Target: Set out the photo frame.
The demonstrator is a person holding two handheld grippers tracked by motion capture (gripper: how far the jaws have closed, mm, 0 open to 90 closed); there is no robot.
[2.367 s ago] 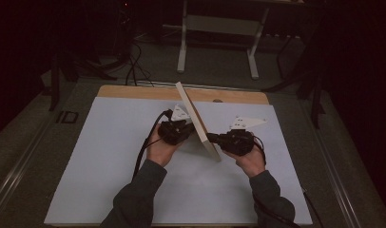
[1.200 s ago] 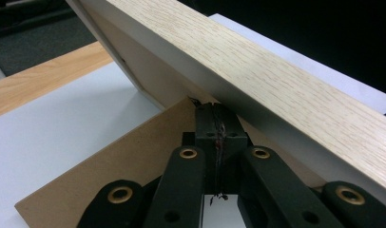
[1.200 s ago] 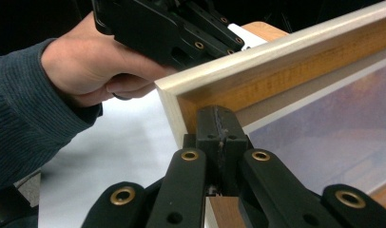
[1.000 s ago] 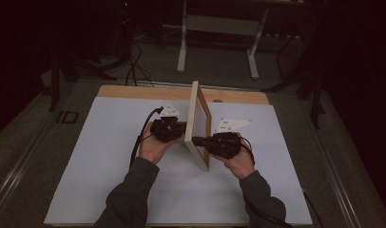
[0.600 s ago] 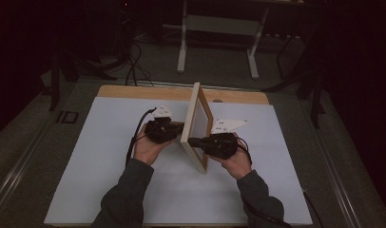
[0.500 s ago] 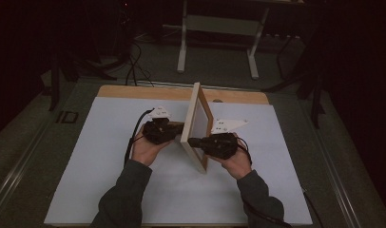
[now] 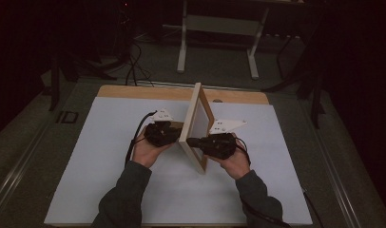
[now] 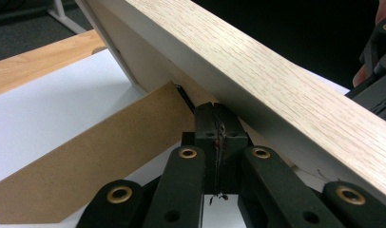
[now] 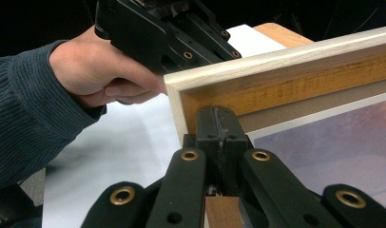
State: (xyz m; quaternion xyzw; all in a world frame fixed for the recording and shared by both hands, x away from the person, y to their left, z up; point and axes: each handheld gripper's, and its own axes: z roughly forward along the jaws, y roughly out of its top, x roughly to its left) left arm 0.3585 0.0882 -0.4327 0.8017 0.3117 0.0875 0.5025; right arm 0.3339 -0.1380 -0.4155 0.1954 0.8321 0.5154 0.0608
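Observation:
A light wooden picture frame [image 7: 195, 118] stands on its edge on the white mat [image 7: 101, 156], between my two grippers. My left gripper [image 7: 178, 134] is shut, and its tips touch the back of the frame [image 8: 276, 80] beside the brown fold-out stand [image 8: 101, 161]. In the left gripper view its jaws [image 8: 218, 118] are pressed together with nothing between them. My right gripper [image 7: 190, 141] is shut too, with its tips [image 9: 218, 123] against the front inner corner of the frame [image 9: 276, 61], next to the picture [image 9: 333, 142].
The mat lies on a wooden tabletop [image 7: 148, 91] whose bare edge shows at the back. A metal stand's white legs [image 7: 184, 52] are on the dark floor beyond. The person's left hand [image 9: 101, 71] holds the left gripper just behind the frame.
The frame has swung from a slanted lean to standing nearly upright on its edge. Both hands shifted a little left with it, and the left gripper drew back slightly.

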